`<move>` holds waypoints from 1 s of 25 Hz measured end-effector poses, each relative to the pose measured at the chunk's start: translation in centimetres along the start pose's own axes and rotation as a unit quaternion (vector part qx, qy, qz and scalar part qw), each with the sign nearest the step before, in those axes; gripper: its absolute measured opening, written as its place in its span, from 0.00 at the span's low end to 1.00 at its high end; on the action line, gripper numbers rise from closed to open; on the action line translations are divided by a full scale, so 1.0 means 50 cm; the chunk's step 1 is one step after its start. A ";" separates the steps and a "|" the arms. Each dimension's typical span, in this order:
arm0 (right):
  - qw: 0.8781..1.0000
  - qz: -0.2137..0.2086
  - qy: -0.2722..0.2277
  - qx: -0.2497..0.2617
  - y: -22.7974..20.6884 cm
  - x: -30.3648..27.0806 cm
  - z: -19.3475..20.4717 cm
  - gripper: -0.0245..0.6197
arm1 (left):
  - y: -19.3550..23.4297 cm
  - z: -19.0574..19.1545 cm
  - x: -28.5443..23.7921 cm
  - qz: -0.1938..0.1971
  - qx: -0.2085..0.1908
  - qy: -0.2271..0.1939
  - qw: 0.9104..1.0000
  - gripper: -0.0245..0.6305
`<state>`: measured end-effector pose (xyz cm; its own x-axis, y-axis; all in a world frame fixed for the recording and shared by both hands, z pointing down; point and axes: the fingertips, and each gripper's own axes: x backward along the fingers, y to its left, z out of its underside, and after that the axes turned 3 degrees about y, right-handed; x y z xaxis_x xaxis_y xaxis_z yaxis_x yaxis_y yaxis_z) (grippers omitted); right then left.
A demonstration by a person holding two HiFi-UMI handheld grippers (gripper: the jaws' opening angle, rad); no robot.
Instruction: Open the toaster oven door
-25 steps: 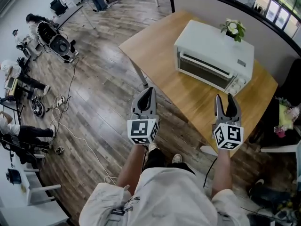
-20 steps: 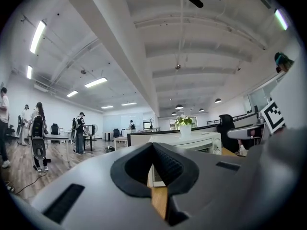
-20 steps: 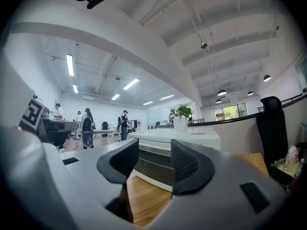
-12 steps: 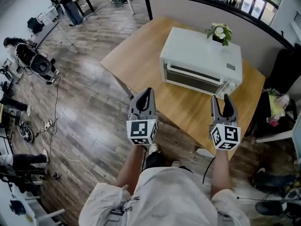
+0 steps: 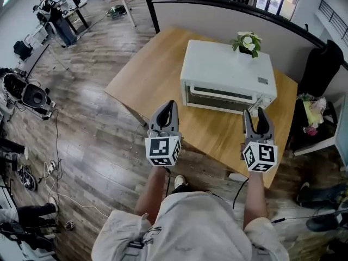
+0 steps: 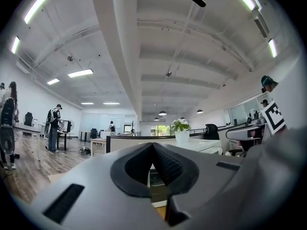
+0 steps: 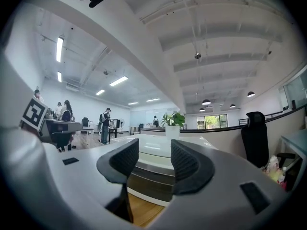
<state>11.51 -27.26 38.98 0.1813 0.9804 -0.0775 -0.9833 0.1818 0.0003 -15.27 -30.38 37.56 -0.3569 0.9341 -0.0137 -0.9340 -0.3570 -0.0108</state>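
Note:
A white toaster oven (image 5: 225,75) stands on the wooden table (image 5: 152,75), its glass door (image 5: 220,98) closed and facing me, a pale handle bar along the door's top. My left gripper (image 5: 166,113) is held above the table's near edge, left of the oven, its jaws together with nothing between them. My right gripper (image 5: 257,119) hovers just before the oven's front right corner, jaws apart and empty. In the right gripper view the oven (image 7: 156,169) fills the gap between the jaws. The left gripper view shows the oven (image 6: 156,183) past the closed tips.
A small potted plant (image 5: 246,41) sits on the oven's top at the back. A grey partition (image 5: 228,15) runs behind the table. A black chair (image 5: 321,64) stands at the right. Wooden floor with cables and equipment lies to the left, where people stand far off.
The view has swung so the oven and table sit more centred and squarer to me. Both grippers keep their places in the view and their jaw openings.

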 end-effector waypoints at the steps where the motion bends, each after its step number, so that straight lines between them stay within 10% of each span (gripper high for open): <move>1: 1.000 0.003 0.000 0.001 0.003 -0.003 -0.001 0.35 | 0.003 0.000 -0.005 0.004 -0.001 0.000 1.000 0.06; 25: 0.998 0.024 0.042 0.043 0.019 -0.050 0.034 0.36 | 0.037 0.025 -0.017 0.036 -0.020 0.014 0.999 0.06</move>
<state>10.16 -29.39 40.89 0.1292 0.9789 -0.1585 -0.9853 0.1448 0.0907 -16.71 -31.84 38.80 -0.4221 0.9055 -0.0442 -0.9044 -0.4239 -0.0483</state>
